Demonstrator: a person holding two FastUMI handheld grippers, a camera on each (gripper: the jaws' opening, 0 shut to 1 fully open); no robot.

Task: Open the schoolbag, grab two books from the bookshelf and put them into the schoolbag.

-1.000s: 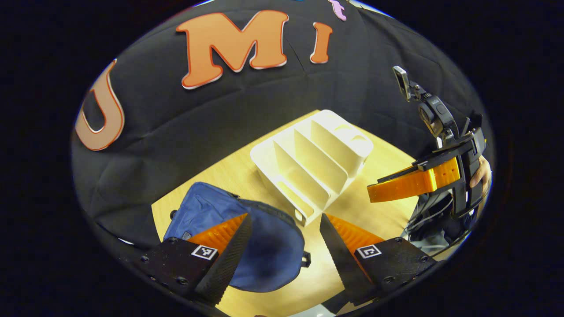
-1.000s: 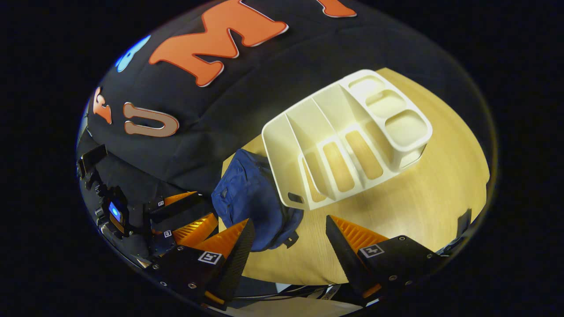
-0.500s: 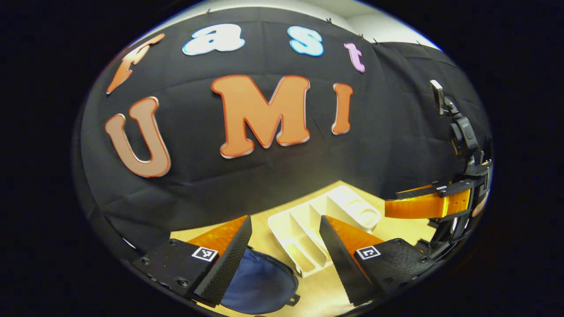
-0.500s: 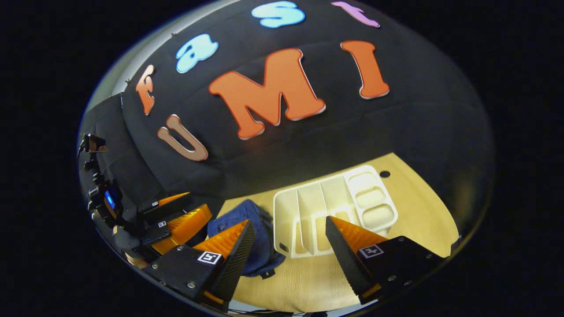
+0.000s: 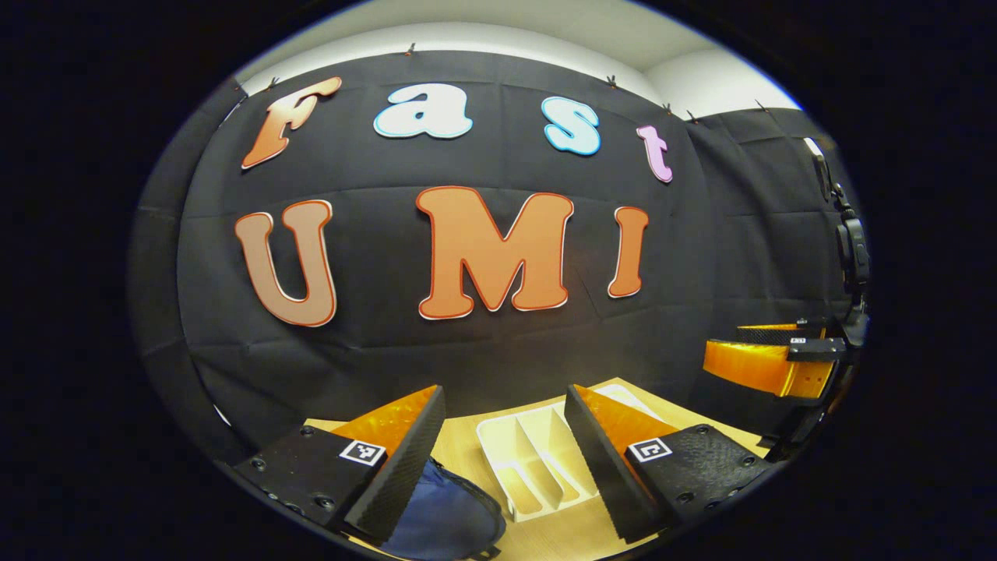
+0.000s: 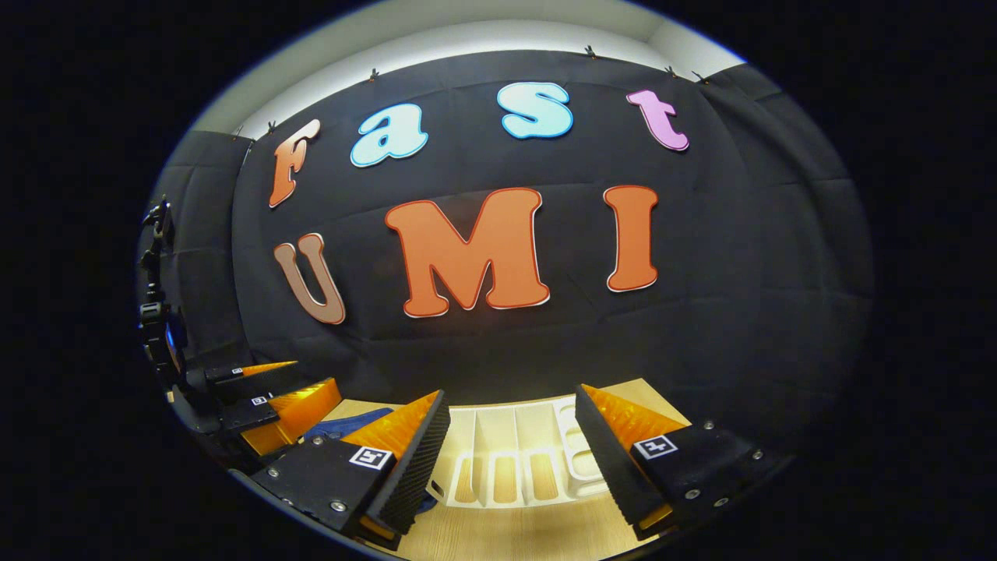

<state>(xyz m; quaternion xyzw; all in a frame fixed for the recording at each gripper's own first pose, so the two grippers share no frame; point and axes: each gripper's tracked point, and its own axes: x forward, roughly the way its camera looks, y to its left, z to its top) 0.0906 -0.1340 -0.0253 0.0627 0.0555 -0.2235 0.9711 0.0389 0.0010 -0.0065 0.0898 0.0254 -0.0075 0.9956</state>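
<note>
We see our left gripper (image 5: 505,405) and right gripper (image 6: 512,409) both spread wide, empty, raised above the pale wooden table (image 6: 506,534). Below stand the white plastic slotted bookshelf (image 6: 506,444) and, beside it, the blue fabric schoolbag (image 5: 448,518).

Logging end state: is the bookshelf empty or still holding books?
Empty: the white bookshelf shows bare slots between its dividers, the wooden table visible through them.

The white bookshelf (image 6: 514,460) and blue schoolbag (image 5: 448,522) stand side by side on the table (image 6: 498,538), open air above both.
</note>
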